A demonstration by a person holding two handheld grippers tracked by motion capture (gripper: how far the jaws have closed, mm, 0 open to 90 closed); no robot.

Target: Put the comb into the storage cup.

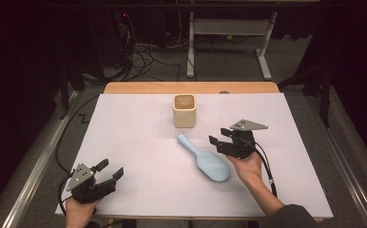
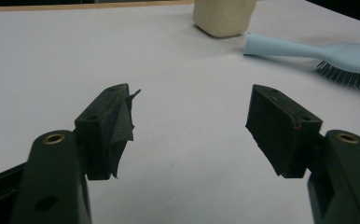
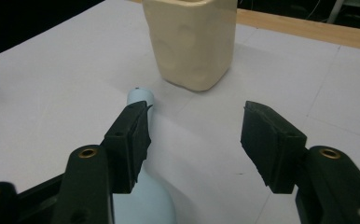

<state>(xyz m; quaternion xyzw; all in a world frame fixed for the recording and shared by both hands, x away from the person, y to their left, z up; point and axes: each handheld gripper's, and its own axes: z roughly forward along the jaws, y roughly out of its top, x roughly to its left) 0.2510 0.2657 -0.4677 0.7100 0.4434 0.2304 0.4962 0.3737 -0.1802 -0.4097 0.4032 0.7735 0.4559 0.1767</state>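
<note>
The right gripper (image 1: pixel 218 136) hangs near the middle of the surface (image 1: pixel 124 142), just right of the brush (image 1: pixel 204 158), with its jaws apart and nothing between them. In the right gripper view the brush handle (image 3: pixel 143 140) passes under the left-hand jaw rather than through the gap, so a close here would likely miss or pinch only the handle's side. To take the brush well, the gripper should shift sideways until the handle sits centred between the pads (image 3: pixel 266 140), come down low, and close across the narrow neck, not on the wide head.

The left gripper (image 1: pixel 109 172) rests near the front left corner of the surface, jaws apart and empty, well apart from the brush.

The brush is pale blue, smooth and matt, probably plastic: a rounded tapering handle pointing toward the cup (image 1: pixel 185 110), and an oval head lying toward the front edge with dark bristles (image 2: pixel 346 77) along its underside. The cup stands upright toward the back edge, cream-coloured, squarish with rounded corners and faint dimples in its wall. The surface is flat, white and matt.
</note>
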